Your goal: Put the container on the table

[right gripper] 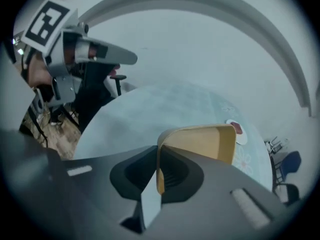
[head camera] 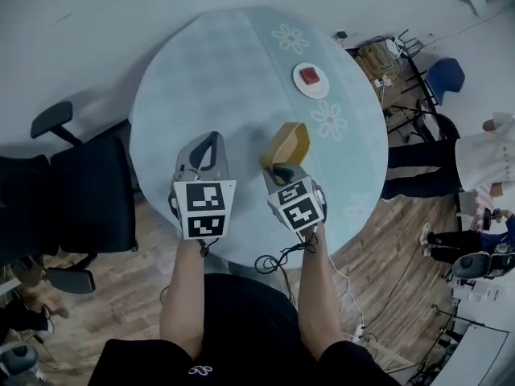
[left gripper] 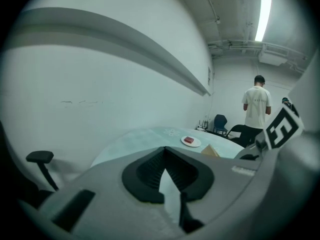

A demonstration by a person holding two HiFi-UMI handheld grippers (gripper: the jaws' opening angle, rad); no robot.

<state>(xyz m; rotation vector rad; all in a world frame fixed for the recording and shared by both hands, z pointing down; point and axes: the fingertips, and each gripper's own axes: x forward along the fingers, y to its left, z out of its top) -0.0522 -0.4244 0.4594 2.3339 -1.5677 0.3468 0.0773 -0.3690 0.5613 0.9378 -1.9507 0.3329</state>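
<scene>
right gripper [head camera: 278, 170] clamped on container [head camera: 290, 143] wall, tilted over table [head camera: 217, 63] | left gripper [head camera: 211, 145] jaws together, empty | set-down and release pending — looks roughly halfway

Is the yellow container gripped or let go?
Gripped: the right gripper is shut on the container; whether it touches the table, cannot tell.

We hold both forearms [head camera: 183, 288] forward, grippers side by side. Our left gripper [head camera: 211, 141] points to 12 o'clock, jaws together and empty. Our right gripper [head camera: 280, 170] leans toward 11 o'clock, jaws pinching the container [head camera: 290, 141] wall.
</scene>
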